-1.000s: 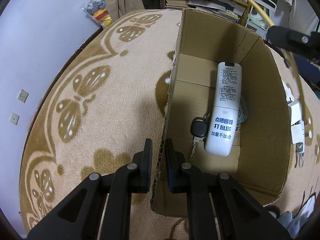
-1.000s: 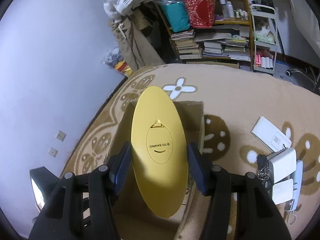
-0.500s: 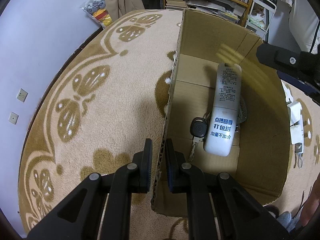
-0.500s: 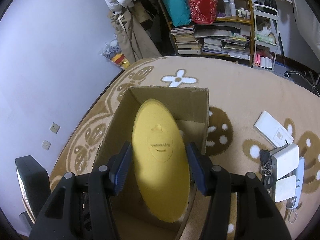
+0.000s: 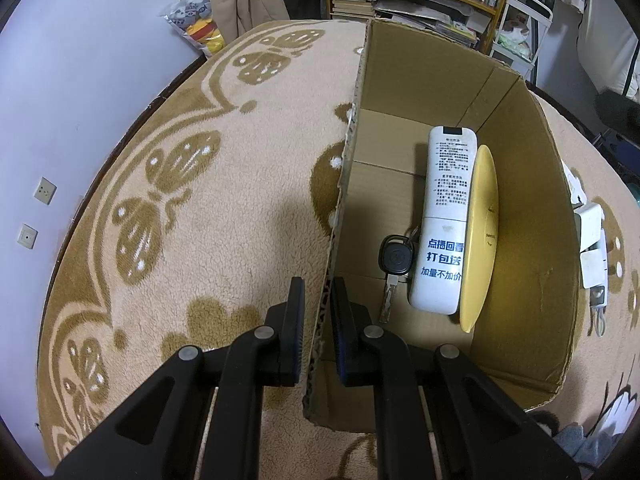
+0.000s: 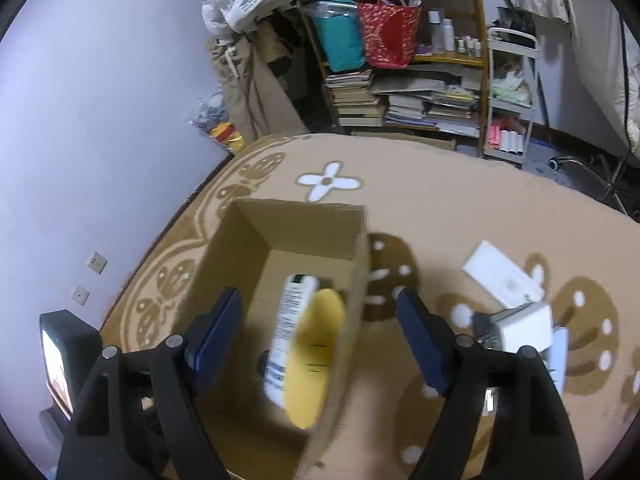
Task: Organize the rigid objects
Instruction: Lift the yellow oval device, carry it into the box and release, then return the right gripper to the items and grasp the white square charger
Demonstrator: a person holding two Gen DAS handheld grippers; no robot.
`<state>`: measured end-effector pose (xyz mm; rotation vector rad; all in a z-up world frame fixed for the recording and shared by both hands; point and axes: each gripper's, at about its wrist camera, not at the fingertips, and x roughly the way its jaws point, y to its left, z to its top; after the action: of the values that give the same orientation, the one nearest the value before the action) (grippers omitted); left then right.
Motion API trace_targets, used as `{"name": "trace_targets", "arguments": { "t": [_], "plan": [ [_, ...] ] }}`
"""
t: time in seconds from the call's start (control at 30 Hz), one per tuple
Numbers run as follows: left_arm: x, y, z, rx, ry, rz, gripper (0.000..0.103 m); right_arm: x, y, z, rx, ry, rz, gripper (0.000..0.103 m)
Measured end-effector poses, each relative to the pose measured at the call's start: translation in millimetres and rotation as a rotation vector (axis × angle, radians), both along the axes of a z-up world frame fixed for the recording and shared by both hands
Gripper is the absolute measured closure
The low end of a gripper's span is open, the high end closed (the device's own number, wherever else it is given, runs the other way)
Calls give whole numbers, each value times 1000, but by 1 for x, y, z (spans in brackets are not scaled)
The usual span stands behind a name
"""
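Beige carpet with brown butterfly and flower patterns covers the floor, running up to a pale lilac wall and a crowded bookshelf stacked with books and bags. On the carpet stands an open cardboard box. Inside it lies a yellow oval dish, smooth and glossy, tipped up on its edge between the box's right wall and a white remote control printed with blue and black lettering. The dish leans against the remote's side. A black car key sits just beside the remote's near end, on the box floor.

In the right wrist view the same dish is blurred, showing a small dark marking on its underside. The right gripper hangs above the box, angled downward, its jaws having just been opening; they now stand wide apart with nothing between them, the dish lying loose below. The left gripper points steeply down and is clamped on the box's left wall, one finger outside over the carpet, the other inside. Out on the carpet to the right of the box lie several white adapters and flat white boxes, close together.
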<state>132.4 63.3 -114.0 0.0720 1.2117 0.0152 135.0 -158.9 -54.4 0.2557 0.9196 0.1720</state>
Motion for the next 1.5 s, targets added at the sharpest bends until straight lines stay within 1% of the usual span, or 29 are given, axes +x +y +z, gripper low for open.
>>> {"name": "trace_targets", "arguments": {
  "t": [0.27,0.53,0.67,1.03,1.1,1.17,1.2,1.4,1.5],
  "plan": [
    [0,0,1,1,0,0,91,-12,-44,-8,-50,24,-49,18],
    [0,0,1,2,0,-1,91,-28,-78,-28,-98,52,-110,18],
    [0,1,3,3,-2,-2,91,-34,-92,-41,-104,68,-141,19],
    [0,1,3,8,-3,-1,91,-48,-114,-75,-198,98,-187,19],
    [0,2,3,9,-3,-2,91,-49,-116,-81,-209,108,-188,21],
    [0,1,3,11,-4,-2,91,-50,-117,-86,-222,118,-185,27],
    [0,2,3,11,-4,-2,91,-49,-118,-89,-229,124,-182,28],
    [0,0,2,12,-4,-2,91,-48,-124,-103,-244,139,-198,29],
    [0,1,2,9,-4,0,91,-49,-129,-110,-232,149,-210,29]
  ]
}}
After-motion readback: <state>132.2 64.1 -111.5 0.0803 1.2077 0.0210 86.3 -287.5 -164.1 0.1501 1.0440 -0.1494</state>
